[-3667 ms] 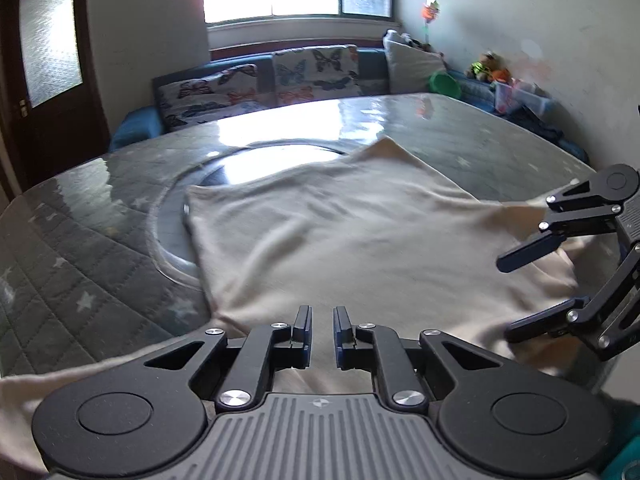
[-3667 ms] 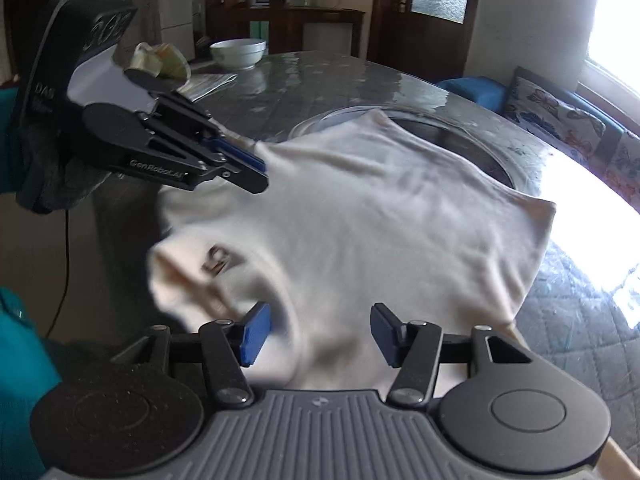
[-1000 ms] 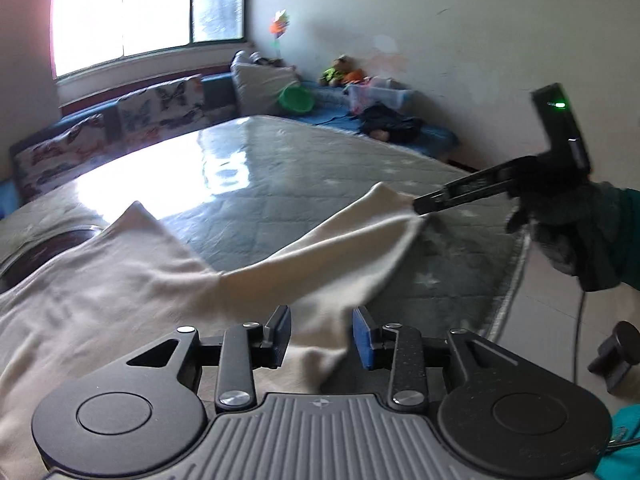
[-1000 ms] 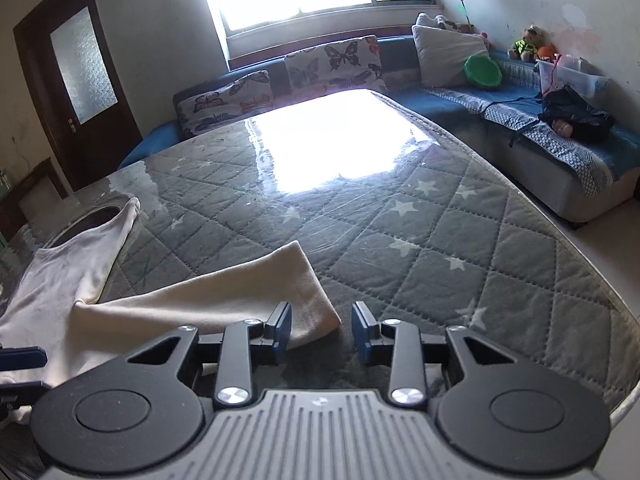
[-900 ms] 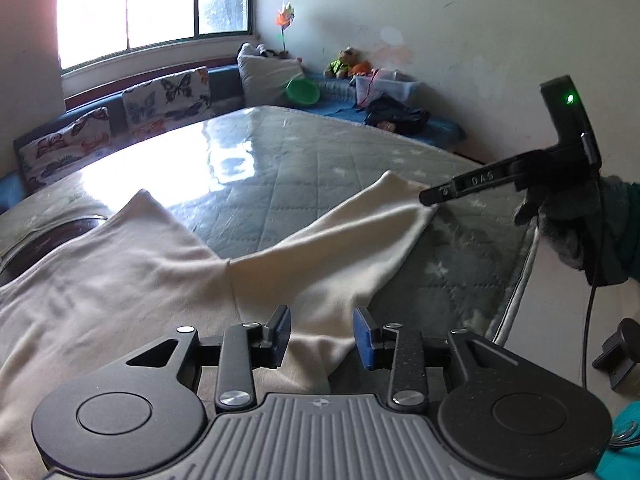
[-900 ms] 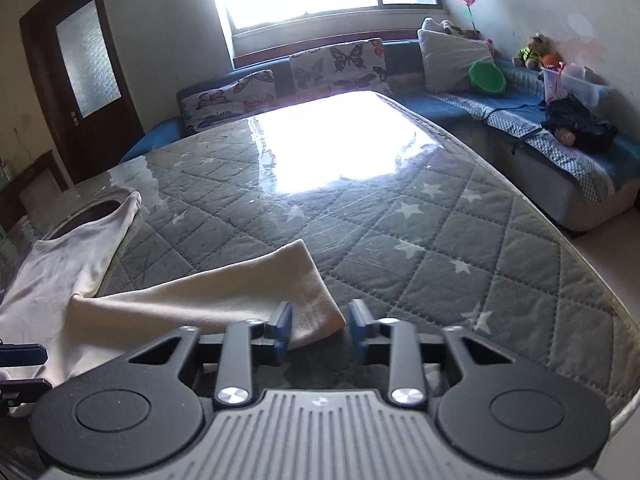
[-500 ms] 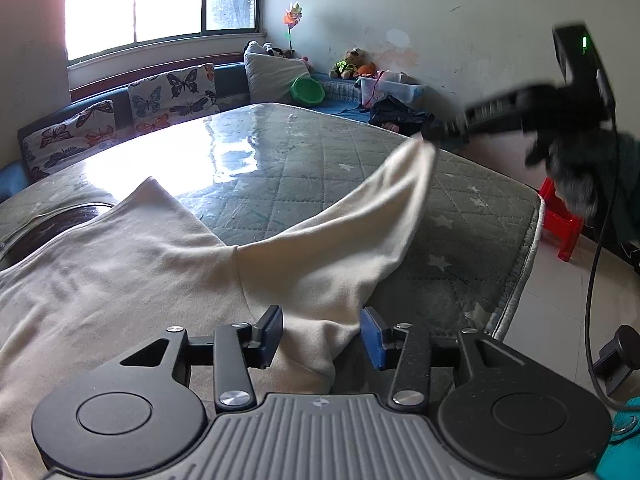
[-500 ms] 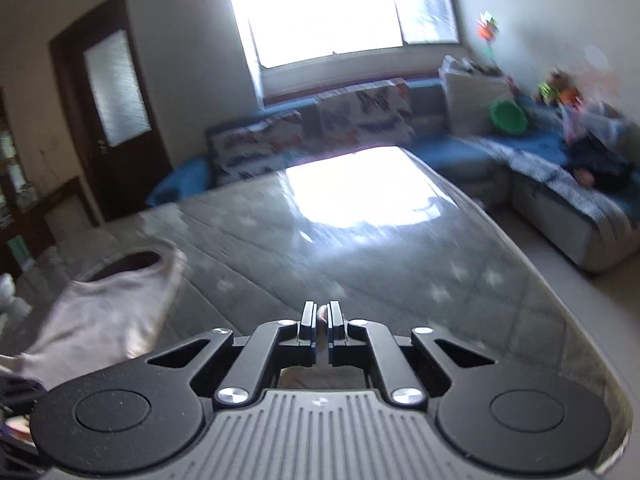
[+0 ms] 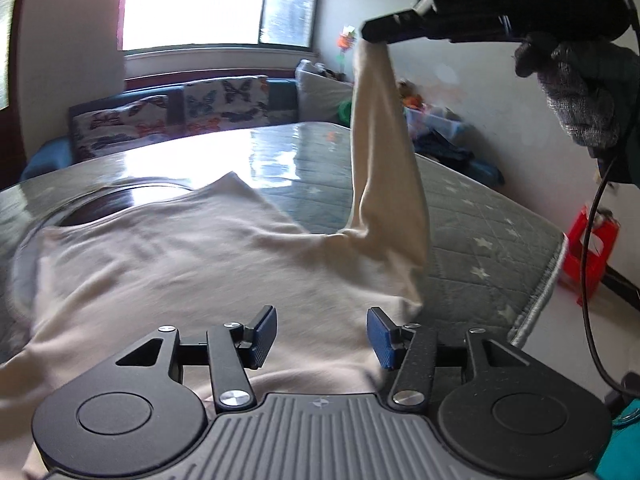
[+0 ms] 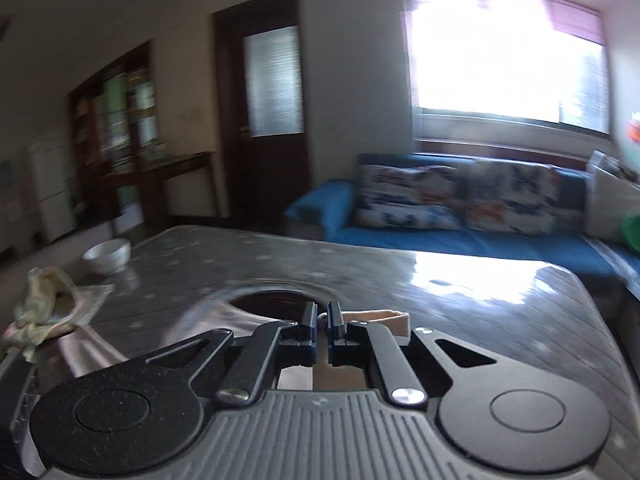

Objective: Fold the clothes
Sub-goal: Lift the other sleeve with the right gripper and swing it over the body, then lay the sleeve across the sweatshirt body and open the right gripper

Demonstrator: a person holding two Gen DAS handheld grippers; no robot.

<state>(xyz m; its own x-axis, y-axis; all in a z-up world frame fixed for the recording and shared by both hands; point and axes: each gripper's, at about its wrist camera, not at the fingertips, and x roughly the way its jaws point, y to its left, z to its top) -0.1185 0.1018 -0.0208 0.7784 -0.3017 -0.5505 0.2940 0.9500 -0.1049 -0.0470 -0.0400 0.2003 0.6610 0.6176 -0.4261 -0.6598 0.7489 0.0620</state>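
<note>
A cream long-sleeved top (image 9: 180, 264) lies spread on the quilted grey table (image 9: 480, 216). My left gripper (image 9: 322, 334) is open and empty, low over the top's near part. My right gripper (image 9: 366, 36) is shut on the cuff of the right sleeve (image 9: 384, 168) and holds it high above the table, the sleeve hanging down to the body. In the right wrist view the right gripper (image 10: 322, 320) is shut, with the cream cuff (image 10: 380, 318) showing beside the fingers.
A round dark turntable (image 9: 120, 196) lies under the top's far edge. A white bowl (image 10: 107, 254) and a crumpled cloth (image 10: 44, 308) sit on the table's far side. A sofa (image 9: 180, 116) stands behind. A red stool (image 9: 592, 248) is on the floor at right.
My right gripper closed on the sleeve cuff and lifted it high off the table, swinging leftward. My left gripper opened wider and stayed low over the top.
</note>
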